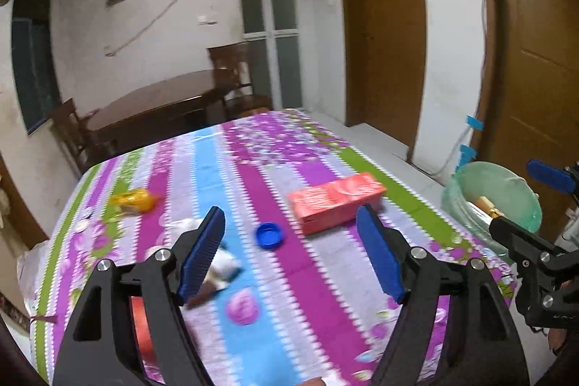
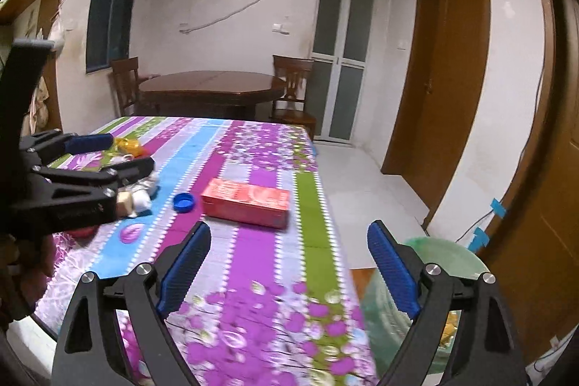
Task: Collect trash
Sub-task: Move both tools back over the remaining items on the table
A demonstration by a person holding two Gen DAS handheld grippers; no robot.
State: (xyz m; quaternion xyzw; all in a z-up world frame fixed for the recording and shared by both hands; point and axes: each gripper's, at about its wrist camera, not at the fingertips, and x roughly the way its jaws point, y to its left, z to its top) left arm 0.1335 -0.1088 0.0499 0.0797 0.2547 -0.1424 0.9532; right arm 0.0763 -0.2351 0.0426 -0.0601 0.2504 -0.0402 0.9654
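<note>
Trash lies on the striped flowery tablecloth (image 1: pixel 325 281) (image 2: pixel 260 252). There is an orange-red carton (image 1: pixel 336 201) (image 2: pixel 246 201), a blue bottle cap (image 1: pixel 269 235) (image 2: pixel 183 201), a yellow wrapper (image 1: pixel 134 199) (image 2: pixel 128 144), crumpled white scraps (image 1: pixel 226 266) (image 2: pixel 143 201) and a pink round piece (image 1: pixel 243 306) (image 2: pixel 131 232). My left gripper (image 1: pixel 289 210) hovers open above the cap and scraps, with nothing between its pads. My right gripper (image 2: pixel 289 226) is open and empty over the table's right edge. A bin with a green liner (image 1: pixel 506 190) (image 2: pixel 448 255) stands on the floor beside that edge.
A red roll (image 1: pixel 143 324) lies near the table's front left, partly hidden by my left finger. A dark wooden table (image 2: pixel 210 89) with chairs stands at the back wall. Brown doors (image 2: pixel 445 67) line the right side, and pale floor (image 2: pixel 358 183) runs between them and the table.
</note>
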